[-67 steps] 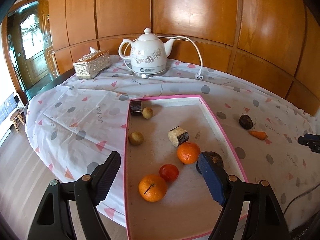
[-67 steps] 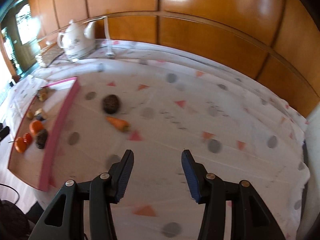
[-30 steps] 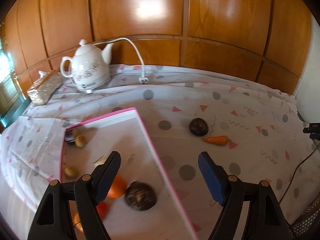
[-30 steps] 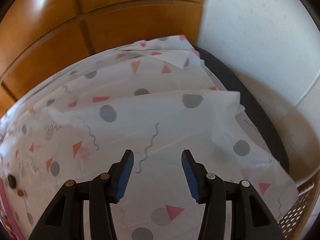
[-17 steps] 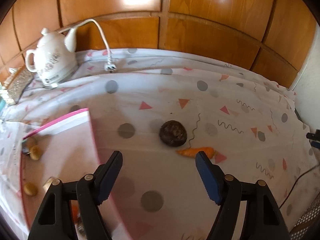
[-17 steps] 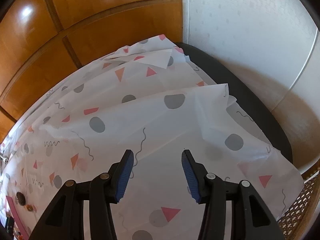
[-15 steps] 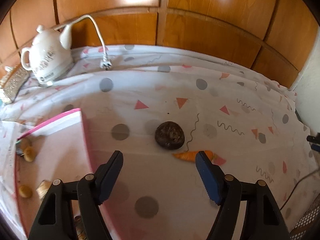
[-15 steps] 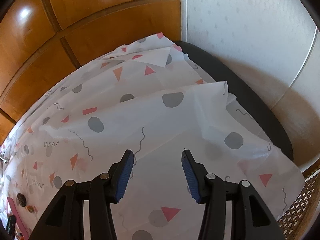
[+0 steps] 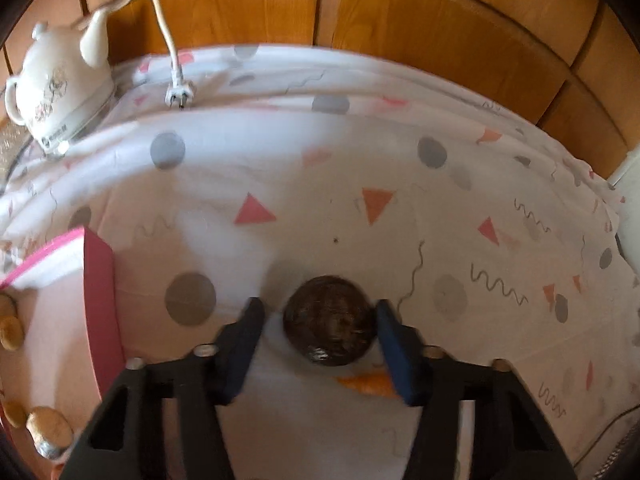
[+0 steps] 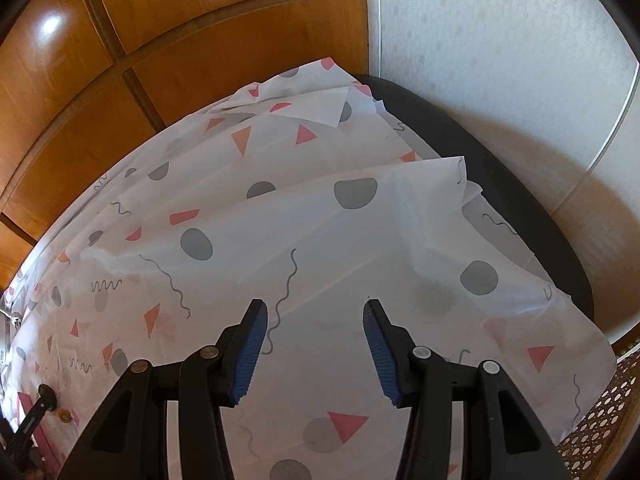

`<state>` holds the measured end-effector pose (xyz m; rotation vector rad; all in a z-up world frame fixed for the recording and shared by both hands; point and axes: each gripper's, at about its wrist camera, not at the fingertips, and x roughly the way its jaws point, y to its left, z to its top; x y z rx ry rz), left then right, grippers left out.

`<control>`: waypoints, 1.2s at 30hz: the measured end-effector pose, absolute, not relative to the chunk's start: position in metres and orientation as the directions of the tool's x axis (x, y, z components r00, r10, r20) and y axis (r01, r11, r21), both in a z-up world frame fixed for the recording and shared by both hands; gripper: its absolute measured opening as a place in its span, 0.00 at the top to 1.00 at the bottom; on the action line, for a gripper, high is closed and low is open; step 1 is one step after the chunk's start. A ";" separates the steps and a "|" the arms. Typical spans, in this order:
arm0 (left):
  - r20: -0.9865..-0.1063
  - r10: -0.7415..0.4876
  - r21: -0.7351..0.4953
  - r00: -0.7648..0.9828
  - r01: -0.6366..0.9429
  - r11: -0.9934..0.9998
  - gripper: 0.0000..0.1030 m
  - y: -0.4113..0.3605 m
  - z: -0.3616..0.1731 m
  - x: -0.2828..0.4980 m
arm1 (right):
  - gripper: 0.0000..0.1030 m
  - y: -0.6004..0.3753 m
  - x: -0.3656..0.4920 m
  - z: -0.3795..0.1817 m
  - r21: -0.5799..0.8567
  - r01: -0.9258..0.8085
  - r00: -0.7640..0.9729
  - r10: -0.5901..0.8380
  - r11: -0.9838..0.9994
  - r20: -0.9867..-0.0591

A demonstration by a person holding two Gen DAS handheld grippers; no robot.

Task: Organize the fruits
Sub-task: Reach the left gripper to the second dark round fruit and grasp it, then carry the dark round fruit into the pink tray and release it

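In the left wrist view my left gripper [image 9: 318, 312] is open, its blue pads on either side of a dark brown round fruit [image 9: 330, 320] that lies on the patterned tablecloth. The right pad looks at or near the fruit; the left pad stands apart from it. An orange carrot [image 9: 368, 384] lies just behind the fruit, partly hidden by the right finger. The pink-rimmed tray [image 9: 98, 300] is at the left, with small brown fruits [image 9: 10, 332] in it. In the right wrist view my right gripper [image 10: 314, 312] is open and empty above the tablecloth near the table's far right corner.
A white ceramic kettle [image 9: 60, 92] with a cord and plug [image 9: 178, 94] stands at the back left by the wooden wall. The right wrist view shows the dark table edge [image 10: 520, 208], a white wall and a wicker basket [image 10: 600, 412] at the lower right.
My left gripper has moved forward and down from above the tray's right edge onto the dark round fruit, which now sits between its pads. The right gripper has barely moved.
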<state>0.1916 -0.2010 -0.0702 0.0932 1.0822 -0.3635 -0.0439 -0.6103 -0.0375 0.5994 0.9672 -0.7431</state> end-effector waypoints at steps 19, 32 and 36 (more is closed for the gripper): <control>-0.850 -0.296 -0.188 0.435 0.275 0.943 0.55 -0.147 -0.058 0.160 | 0.51 -0.604 -0.036 -0.049 0.091 0.760 0.325 -0.255 0.644 -0.911; -0.795 -0.328 -0.236 0.511 0.238 0.942 0.55 -0.105 -0.021 0.132 | 0.51 -0.599 -0.035 -0.049 0.084 0.750 0.323 -0.253 0.656 -0.912; -0.779 -0.325 -0.258 0.537 0.199 0.945 0.55 -0.080 -0.011 0.127 | 0.51 -0.591 -0.031 -0.050 0.068 0.726 0.318 -0.246 0.684 -0.916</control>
